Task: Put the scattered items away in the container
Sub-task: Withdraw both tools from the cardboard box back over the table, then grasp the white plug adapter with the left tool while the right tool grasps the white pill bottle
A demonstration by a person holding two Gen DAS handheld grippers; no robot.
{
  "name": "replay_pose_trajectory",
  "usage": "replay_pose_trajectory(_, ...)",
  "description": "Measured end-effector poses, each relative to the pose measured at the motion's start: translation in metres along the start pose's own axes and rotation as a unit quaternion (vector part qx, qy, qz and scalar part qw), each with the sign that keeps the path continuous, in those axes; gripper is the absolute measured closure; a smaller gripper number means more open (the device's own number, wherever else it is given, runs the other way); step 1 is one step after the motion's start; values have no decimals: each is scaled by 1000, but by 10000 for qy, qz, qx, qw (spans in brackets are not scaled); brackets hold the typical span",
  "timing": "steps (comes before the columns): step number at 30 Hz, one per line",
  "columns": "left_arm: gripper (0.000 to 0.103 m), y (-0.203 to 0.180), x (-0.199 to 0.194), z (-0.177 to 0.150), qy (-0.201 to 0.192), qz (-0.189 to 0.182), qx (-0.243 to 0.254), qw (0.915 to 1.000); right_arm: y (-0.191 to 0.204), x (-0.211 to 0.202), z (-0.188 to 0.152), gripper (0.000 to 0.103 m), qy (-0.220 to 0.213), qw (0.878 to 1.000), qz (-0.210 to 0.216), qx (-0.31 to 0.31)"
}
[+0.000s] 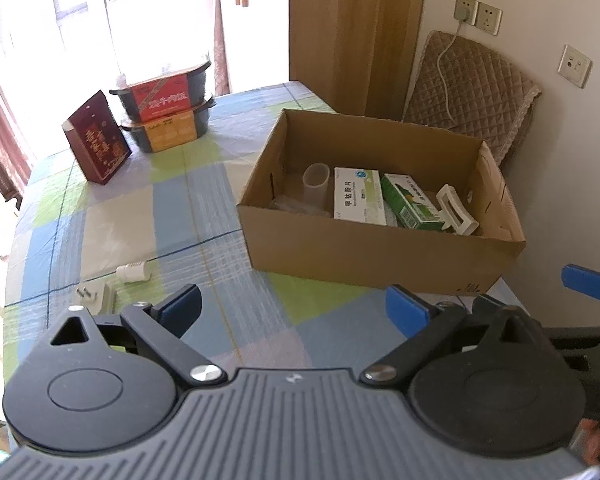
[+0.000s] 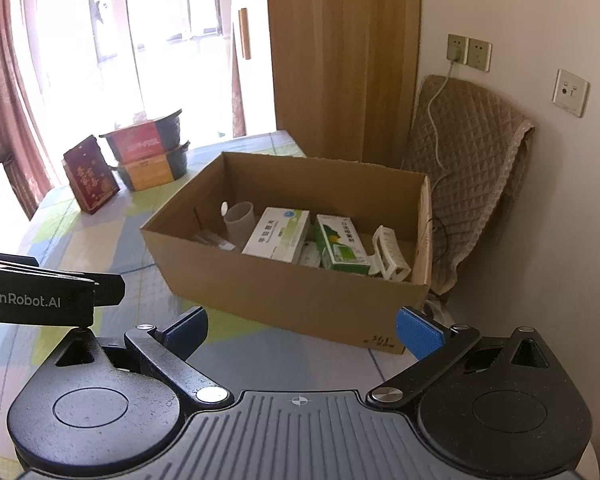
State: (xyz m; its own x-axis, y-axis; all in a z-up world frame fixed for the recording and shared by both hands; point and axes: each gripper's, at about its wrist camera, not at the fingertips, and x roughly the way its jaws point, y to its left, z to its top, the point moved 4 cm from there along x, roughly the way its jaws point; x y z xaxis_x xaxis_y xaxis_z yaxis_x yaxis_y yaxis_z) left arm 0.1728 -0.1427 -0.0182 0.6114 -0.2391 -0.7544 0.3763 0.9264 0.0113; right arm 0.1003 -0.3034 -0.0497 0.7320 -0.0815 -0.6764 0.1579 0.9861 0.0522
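Note:
An open cardboard box (image 1: 352,256) (image 2: 284,296) stands on the checked tablecloth. Inside lie a white medicine box (image 1: 358,196) (image 2: 278,234), a green carton (image 1: 412,204) (image 2: 340,244), a clear plastic cup (image 1: 316,184) (image 2: 239,220) and a white clip (image 1: 458,210) (image 2: 390,254). On the cloth left of the box rest a small white bottle (image 1: 132,272) and a white plug adapter (image 1: 98,298). My left gripper (image 1: 294,312) hovers open above the cloth, short of the box. My right gripper (image 2: 302,334) is open too, nothing between its fingers, facing the box's near wall.
A dark red gift box (image 1: 96,140) (image 2: 90,178) and two stacked food tubs (image 1: 166,114) (image 2: 150,156) stand at the table's far left. A chair with a quilted cover (image 1: 472,92) (image 2: 468,168) sits behind the cardboard box, by the wall. The left gripper's body (image 2: 40,296) shows at the left.

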Motion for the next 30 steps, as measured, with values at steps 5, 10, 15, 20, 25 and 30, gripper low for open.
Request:
replay_pose_trajectory(5, 6, 13, -8, -14, 19, 150, -153, 9998, 11, -1, -6, 0, 75, 9999, 114, -89)
replay_pose_trajectory(10, 6, 30, -11, -35, 151, 293, -296, 9990, 23, 3, -13, 0, 226, 9992, 287, -132)
replay_pose_trajectory(15, 6, 52, -12, -58, 293, 462, -475, 9974, 37, 15, -22, 0, 456, 9976, 486, -168)
replay_pose_trajectory(20, 6, 80, -9, -81, 450, 657, -714, 9943, 53, 32, -30, 0, 676, 9944, 783, -217)
replay_pose_trajectory(25, 6, 117, -1, -99, 591, 912, -1008, 9890, 77, 56, -32, 0, 790, 9890, 1187, -381)
replay_pose_trajectory(30, 6, 160, 8, -108, 608, 1184, -1142, 9845, 114, 90, -26, 0, 715, 9800, 1674, -804)
